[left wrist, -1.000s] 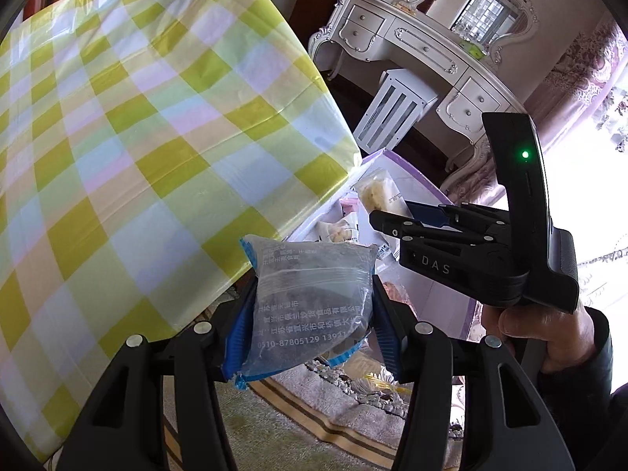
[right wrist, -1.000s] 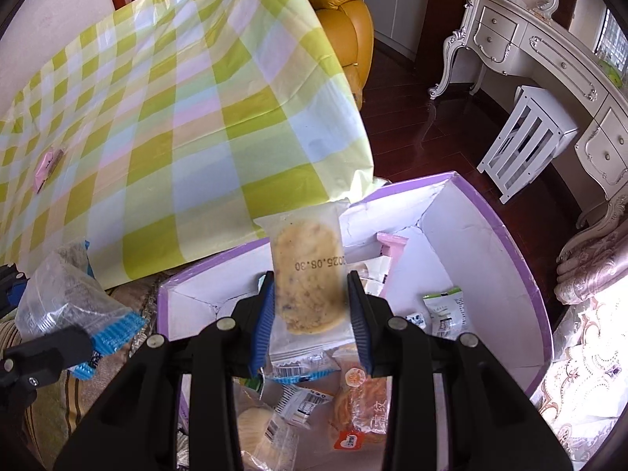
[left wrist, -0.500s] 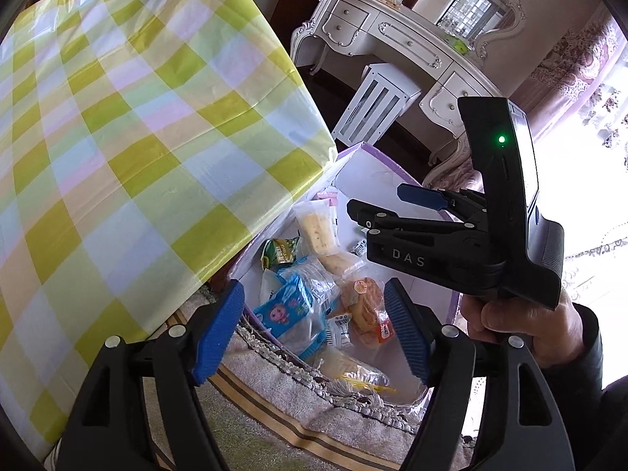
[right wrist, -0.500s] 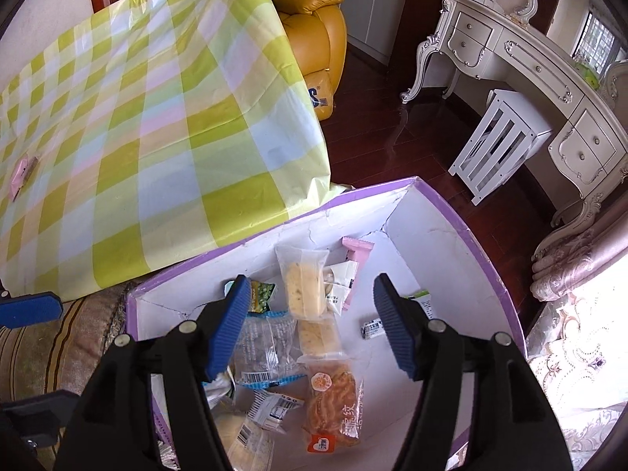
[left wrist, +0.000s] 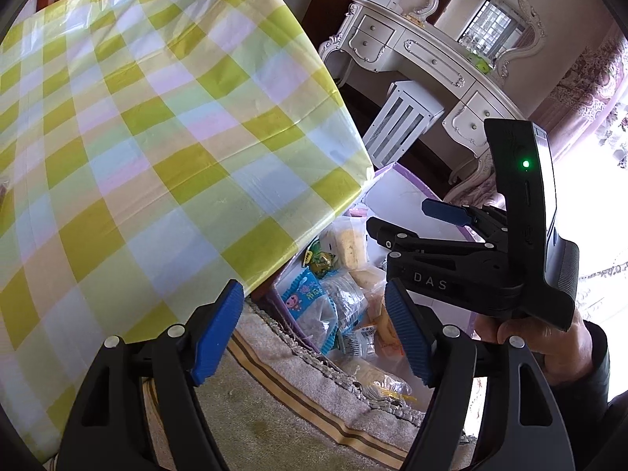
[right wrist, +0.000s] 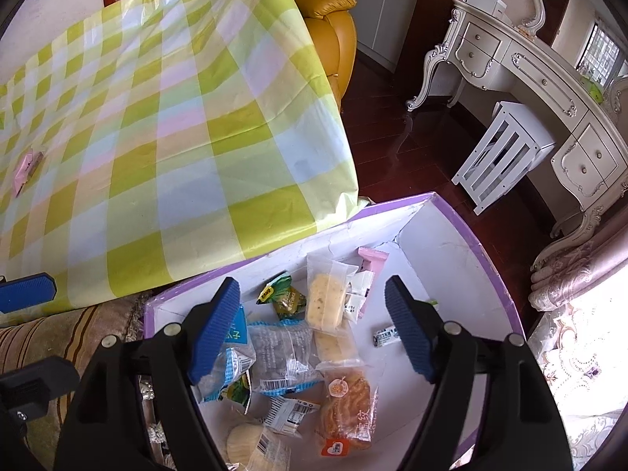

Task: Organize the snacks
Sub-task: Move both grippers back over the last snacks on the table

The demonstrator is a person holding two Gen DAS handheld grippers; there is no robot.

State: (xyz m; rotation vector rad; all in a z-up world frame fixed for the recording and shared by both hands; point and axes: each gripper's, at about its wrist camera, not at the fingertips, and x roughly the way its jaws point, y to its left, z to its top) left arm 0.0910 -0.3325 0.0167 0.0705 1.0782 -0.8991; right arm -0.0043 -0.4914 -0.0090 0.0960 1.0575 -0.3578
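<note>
Both tongs are standing wide with nothing between their blue pads, their jaws having just been opening. The right tongs [right wrist: 313,325] are hanging over the purple-rimmed white box [right wrist: 463,235], pointing down into it. Directly under the gap between the pads, a clear grey packet with blue ends [right wrist: 283,355] is lying flat on the box floor, and just beside it a pale biscuit packet [right wrist: 326,301] is leaning up toward the far wall. Nearer the camera, an orange-labelled pastry packet [right wrist: 345,404] is lying below the same gap. A small green snack [right wrist: 283,296] is sitting near the left pad. The left tongs [left wrist: 314,327] are hovering over the box's near edge, beside the checked cloth on the counter [left wrist: 165,149]. A pink packet [right wrist: 26,165] is lying well apart on that cloth.
</note>
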